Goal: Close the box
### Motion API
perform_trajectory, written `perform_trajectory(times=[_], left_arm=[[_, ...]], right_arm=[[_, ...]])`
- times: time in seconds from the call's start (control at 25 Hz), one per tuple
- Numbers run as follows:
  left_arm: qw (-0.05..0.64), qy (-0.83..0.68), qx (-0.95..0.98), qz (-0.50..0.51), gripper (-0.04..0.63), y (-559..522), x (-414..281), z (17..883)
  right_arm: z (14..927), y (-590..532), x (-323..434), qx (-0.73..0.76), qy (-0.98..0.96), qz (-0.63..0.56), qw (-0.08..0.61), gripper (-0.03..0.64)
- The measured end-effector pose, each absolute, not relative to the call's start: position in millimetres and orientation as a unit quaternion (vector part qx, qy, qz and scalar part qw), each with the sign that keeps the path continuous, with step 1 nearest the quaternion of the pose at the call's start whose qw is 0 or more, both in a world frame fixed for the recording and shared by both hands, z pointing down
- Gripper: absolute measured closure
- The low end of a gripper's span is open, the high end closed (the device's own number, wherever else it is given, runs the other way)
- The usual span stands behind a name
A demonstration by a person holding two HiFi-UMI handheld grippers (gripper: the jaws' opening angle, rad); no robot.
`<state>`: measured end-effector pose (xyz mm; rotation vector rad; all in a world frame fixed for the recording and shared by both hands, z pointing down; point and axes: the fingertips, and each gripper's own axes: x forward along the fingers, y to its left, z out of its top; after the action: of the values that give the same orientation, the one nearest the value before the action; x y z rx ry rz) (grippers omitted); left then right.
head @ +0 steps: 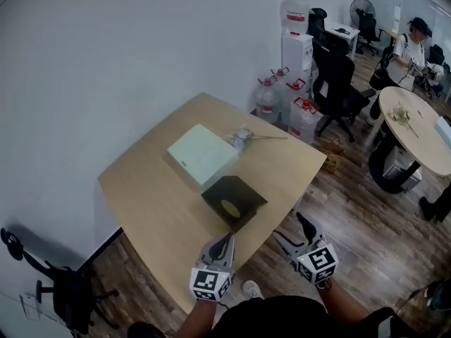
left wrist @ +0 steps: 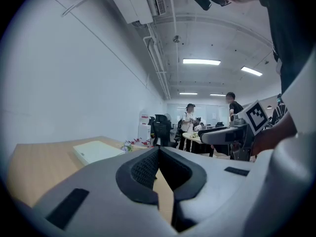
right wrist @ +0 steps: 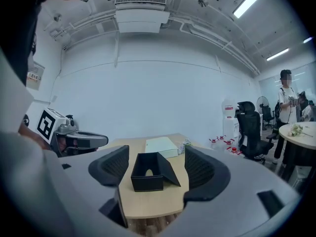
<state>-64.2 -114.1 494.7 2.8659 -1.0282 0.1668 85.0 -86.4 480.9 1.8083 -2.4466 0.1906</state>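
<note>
A black box [head: 232, 201] stands open near the front edge of the wooden table [head: 155, 210], its lid flap folded out to one side. In the right gripper view the black box [right wrist: 147, 174] lies straight ahead between the spread pads, a short way off. My right gripper [head: 296, 232] [right wrist: 156, 155] is open and empty, hanging off the table's front corner. To its left, my left gripper [head: 222, 246] [left wrist: 158, 151] is shut with nothing in it, just short of the box. A flat white box [head: 201, 155] [right wrist: 162, 146] [left wrist: 96, 151] lies behind the black one.
A small flower sprig [head: 245, 138] lies beside the white box. Water jugs [head: 290, 108] and a black office chair [head: 340, 83] stand beyond the table's far corner. A person [head: 409, 51] stands by a round table [head: 430, 146] at right. Another chair [head: 63, 287] is lower left.
</note>
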Motion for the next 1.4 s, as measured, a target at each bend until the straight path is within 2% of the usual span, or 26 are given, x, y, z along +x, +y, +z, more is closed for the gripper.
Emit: perform_trajectory(times=[0.28,0.56,0.84,1.4], left_arm=[[0.051,-0.334,0.939,0.069,0.583,-142,-87,508],[0.084,-0.368,0.923,0.069,0.583,-150,-108,523],[0.1,-0.393,0.911,0.081,0.583,-160,-103,536],[0.094,-0.427,0.893,0.104,0.583,-183,-73,537]], right_arm=[[494,-120,56,0.577,-0.81,0.098,0.036,0.258],[511,-145,55,0.555,-0.811,0.184,-0.004,0.249],[539,-179,71,0.512,-0.771,0.357,-0.126,0.249],[629,-224,106,0.404,-0.569,0.65,-0.302,0.259]])
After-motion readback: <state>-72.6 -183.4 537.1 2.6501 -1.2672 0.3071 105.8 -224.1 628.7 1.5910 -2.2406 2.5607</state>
